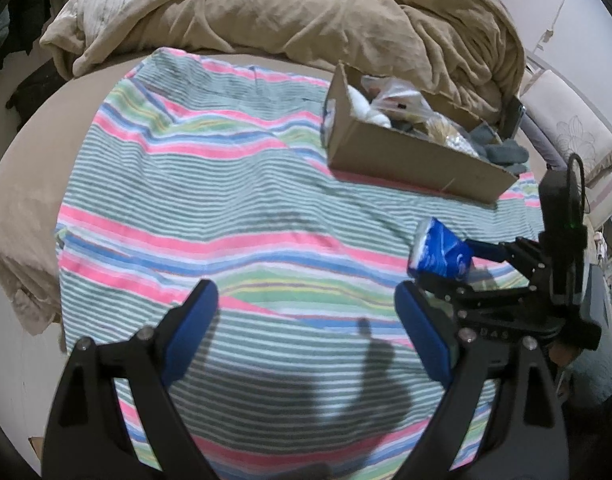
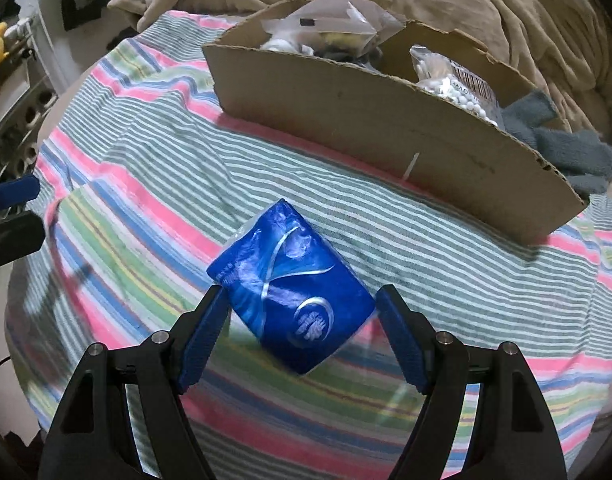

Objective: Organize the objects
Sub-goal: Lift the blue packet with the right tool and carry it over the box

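Note:
A blue tissue pack (image 2: 291, 296) sits between the pads of my right gripper (image 2: 301, 312), which is shut on it and holds it just above the striped cloth (image 2: 145, 168). In the left wrist view the same pack (image 1: 440, 254) shows at the right, held by the right gripper (image 1: 466, 264). My left gripper (image 1: 306, 320) is open and empty over the striped cloth (image 1: 225, 200). A cardboard box (image 2: 386, 128) stands beyond the pack, holding plastic bags, white beads and a grey cloth; it also shows in the left wrist view (image 1: 410, 160).
A rumpled tan blanket (image 1: 306, 12) lies behind the box, along the back of the bed. A grey cloth (image 2: 566, 148) hangs over the box's right end. Clutter stands off the bed's left edge (image 2: 9, 100).

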Available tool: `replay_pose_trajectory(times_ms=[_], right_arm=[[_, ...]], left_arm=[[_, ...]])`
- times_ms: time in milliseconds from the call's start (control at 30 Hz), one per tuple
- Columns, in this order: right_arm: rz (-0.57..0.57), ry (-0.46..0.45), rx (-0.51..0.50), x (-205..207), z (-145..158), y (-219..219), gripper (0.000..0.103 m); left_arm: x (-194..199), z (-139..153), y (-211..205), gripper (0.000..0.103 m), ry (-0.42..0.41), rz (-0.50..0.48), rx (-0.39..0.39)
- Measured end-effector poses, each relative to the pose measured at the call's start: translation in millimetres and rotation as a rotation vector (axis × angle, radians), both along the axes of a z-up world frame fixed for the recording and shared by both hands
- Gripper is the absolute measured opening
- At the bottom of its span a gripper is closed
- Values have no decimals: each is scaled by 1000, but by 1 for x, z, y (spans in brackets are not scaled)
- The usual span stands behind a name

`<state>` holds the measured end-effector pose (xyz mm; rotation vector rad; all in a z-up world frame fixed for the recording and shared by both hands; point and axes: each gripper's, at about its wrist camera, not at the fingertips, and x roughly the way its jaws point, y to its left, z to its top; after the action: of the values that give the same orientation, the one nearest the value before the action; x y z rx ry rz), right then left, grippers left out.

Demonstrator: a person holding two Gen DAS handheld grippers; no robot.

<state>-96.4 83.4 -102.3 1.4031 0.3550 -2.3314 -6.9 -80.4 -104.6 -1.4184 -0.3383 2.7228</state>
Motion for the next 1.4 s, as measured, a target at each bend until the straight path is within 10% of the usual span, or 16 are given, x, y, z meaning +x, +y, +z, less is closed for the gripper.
replay_pose_trajectory(times_ms=[500, 1400], right_arm=[[43, -2, -43, 1, 4, 17, 49], [-82, 127, -216, -17, 90, 87, 49]], left_arm=[[-5, 6, 12, 91, 1, -12, -15], [-35, 45, 40, 91, 75, -44, -51]])
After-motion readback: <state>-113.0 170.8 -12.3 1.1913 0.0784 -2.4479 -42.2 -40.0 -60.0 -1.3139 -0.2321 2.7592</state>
